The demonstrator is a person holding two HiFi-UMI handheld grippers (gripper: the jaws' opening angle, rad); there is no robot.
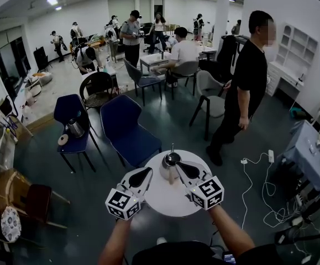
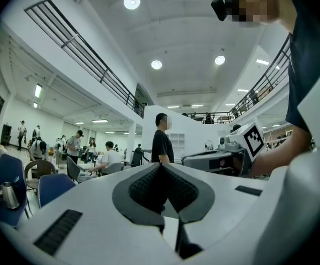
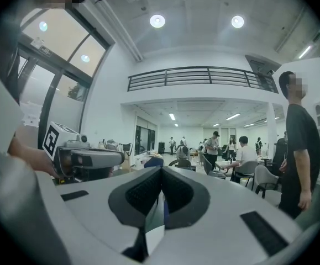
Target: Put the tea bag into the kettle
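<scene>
A small metal kettle [image 1: 169, 167] with a thin upright lid knob stands at the far side of a round white table [image 1: 171, 202]. My left gripper [image 1: 149, 171] hovers over the table just left of the kettle, its jaws closed together with nothing showing between them. On the kettle's other side, my right gripper [image 1: 178, 164] has its tips close to the kettle and is shut as well. In the left gripper view the pads of the left gripper [image 2: 161, 165] meet, and the right gripper [image 2: 226, 156] shows beyond. The right gripper [image 3: 161, 170] looks the same in its own view. No tea bag is visible in any view.
A blue chair [image 1: 129, 132] stands just beyond the table; another blue chair [image 1: 71, 120] at the left carries a second kettle [image 1: 74, 128]. A person in black [image 1: 245, 87] stands at the right beside a grey chair [image 1: 209, 98]. A power strip and white cables [image 1: 270, 158] lie on the floor.
</scene>
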